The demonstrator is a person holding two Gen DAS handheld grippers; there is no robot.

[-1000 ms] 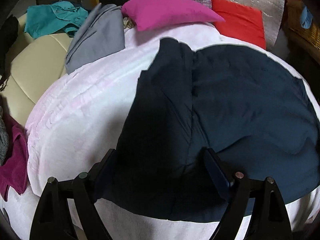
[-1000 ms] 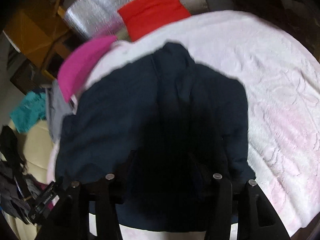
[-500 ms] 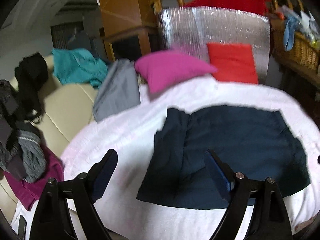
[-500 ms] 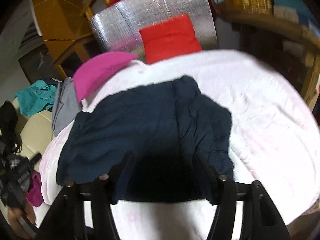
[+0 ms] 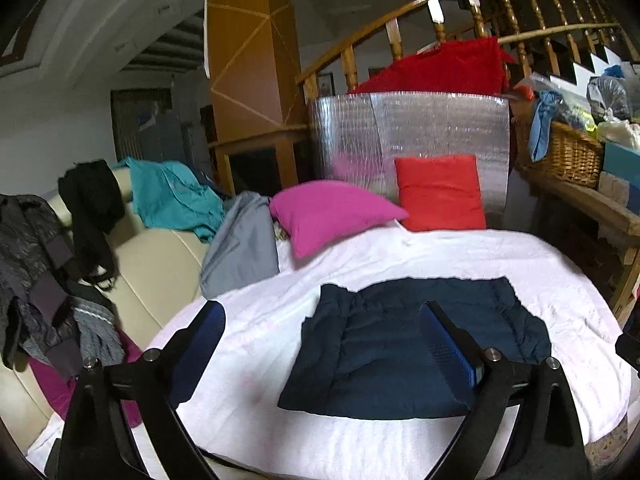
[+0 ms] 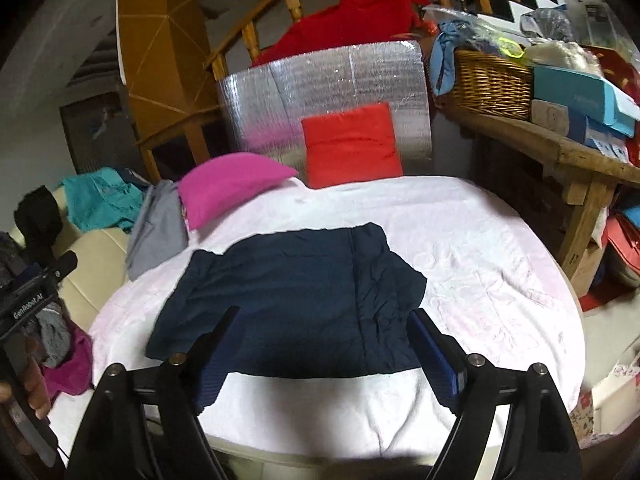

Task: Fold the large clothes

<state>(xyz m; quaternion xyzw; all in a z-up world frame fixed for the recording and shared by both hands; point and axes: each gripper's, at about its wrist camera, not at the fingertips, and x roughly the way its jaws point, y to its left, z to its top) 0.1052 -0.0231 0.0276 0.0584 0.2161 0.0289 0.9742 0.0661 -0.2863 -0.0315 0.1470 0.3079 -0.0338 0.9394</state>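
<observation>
Left to right: a grey garment (image 5: 244, 244) hangs over the left edge of the bed (image 5: 460, 252), a magenta pillow (image 5: 328, 216) beside it at the far edge, then a red pillow (image 5: 440, 194). The folded navy garment (image 5: 400, 344) lies flat near the bed's near edge, centred. Your left tongs (image 5: 322, 344) stand wide and opening above it, nothing between the pads. Your right tongs (image 6: 324, 352) likewise stand wide and opening, clear of the cloth. A wicker basket (image 6: 492, 84) sits on the tabletop (image 6: 580, 156) at right.
</observation>
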